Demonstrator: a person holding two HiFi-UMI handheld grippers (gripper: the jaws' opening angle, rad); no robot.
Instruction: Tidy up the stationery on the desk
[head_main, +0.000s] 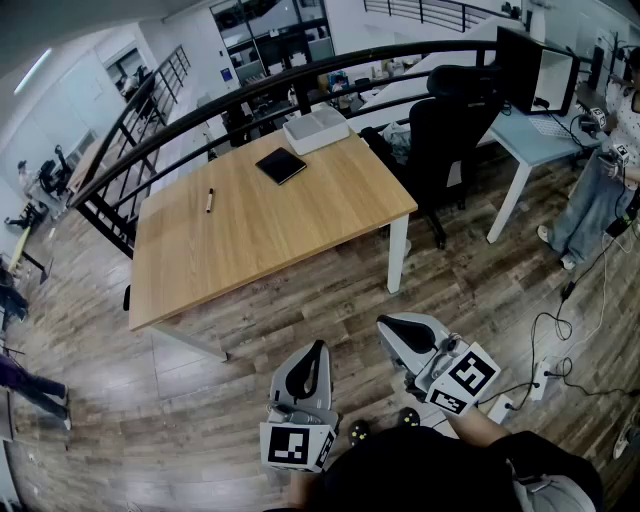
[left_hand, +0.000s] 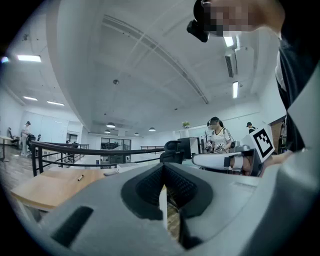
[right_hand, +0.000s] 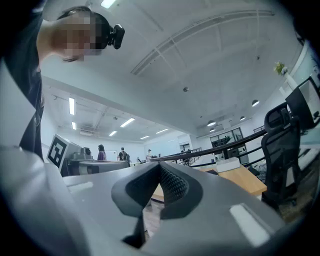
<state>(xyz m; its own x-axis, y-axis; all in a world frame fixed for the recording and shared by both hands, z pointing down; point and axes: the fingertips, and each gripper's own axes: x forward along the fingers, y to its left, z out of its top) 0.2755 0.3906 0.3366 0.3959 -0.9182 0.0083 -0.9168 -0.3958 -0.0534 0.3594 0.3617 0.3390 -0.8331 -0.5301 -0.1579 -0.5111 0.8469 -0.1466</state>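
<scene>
While both tools hang low and well short of it, the wooden desk spreads across the head view from about ten o'clock to one o'clock of the person, with bare floor between it and them. A black office chair stands just off the desk's right side, at one o'clock. On the far corner of the desk, near twelve o'clock, sits a white box, apparently the place where loose things go, though its inside cannot be made out.

The left gripper and the right gripper both point roughly level toward the desk. Each one's own view shows its jaws clenched together with nothing between the pads, so neither carries anything.

A black notebook lies flat just this side of the box, close to it but apart, at about twelve o'clock from the left gripper.

The smallest item, a pen, lies alone on the left half of the desk, well apart from the notebook. It sits at about eleven o'clock from the left gripper, and its long axis runs nearly along the twelve-to-six line, end-on to the person. The left gripper looks the nearer of the two, so the pen is likely its job. It would have to open, and a grip across the barrel would suit an approach from this side.
</scene>
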